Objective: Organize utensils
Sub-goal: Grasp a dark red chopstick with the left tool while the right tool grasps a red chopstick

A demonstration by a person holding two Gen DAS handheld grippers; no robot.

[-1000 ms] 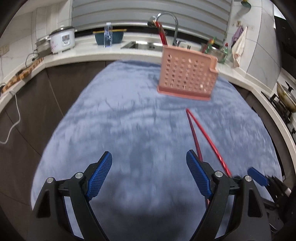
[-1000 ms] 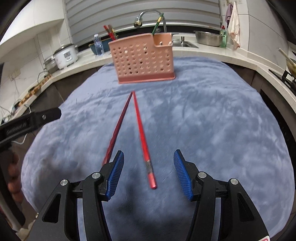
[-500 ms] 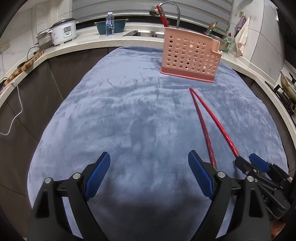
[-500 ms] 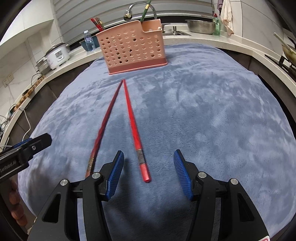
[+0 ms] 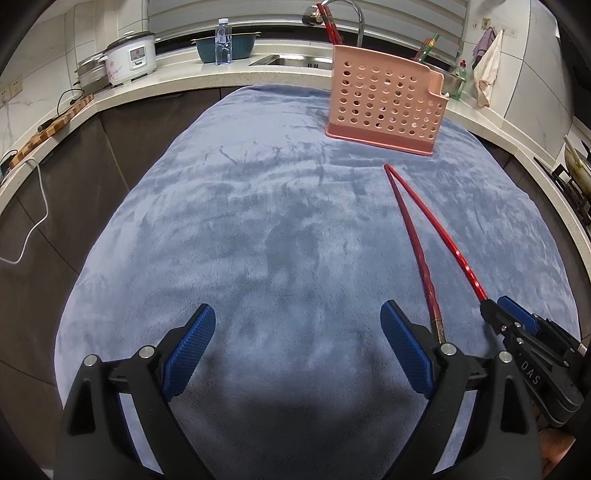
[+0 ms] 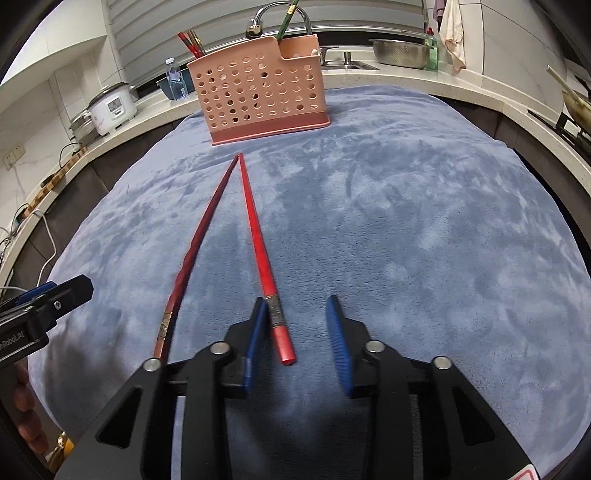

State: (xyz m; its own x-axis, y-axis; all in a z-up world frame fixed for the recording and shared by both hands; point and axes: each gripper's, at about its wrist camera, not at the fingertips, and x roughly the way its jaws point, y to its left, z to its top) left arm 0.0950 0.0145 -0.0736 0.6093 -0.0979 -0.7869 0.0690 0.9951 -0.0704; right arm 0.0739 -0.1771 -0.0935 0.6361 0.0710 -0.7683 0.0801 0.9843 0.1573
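Two red chopsticks lie on a blue-grey plush cloth spread over a kitchen worktop, their thin tips nearly meeting just in front of a pink perforated utensil holder that stands upright at the cloth's far edge. The right gripper hangs over the thick end of the bright red chopstick; its blue-padded jaws have just been closing, and the chopstick's butt sits between them, close against the left pad while the right pad stands clear of it, so nothing is clamped yet. The darker red chopstick rests on the cloth just beside it, outside the jaws. The left gripper, seen in its own camera, holds its jaws spread wide over bare cloth, having just been opening, with nothing between them. More chopsticks, red ones and a green one, already stand in the holder. Behind it run a pale countertop, a sink with a curved tap, a white rice cooker, a water bottle and a steel colander.
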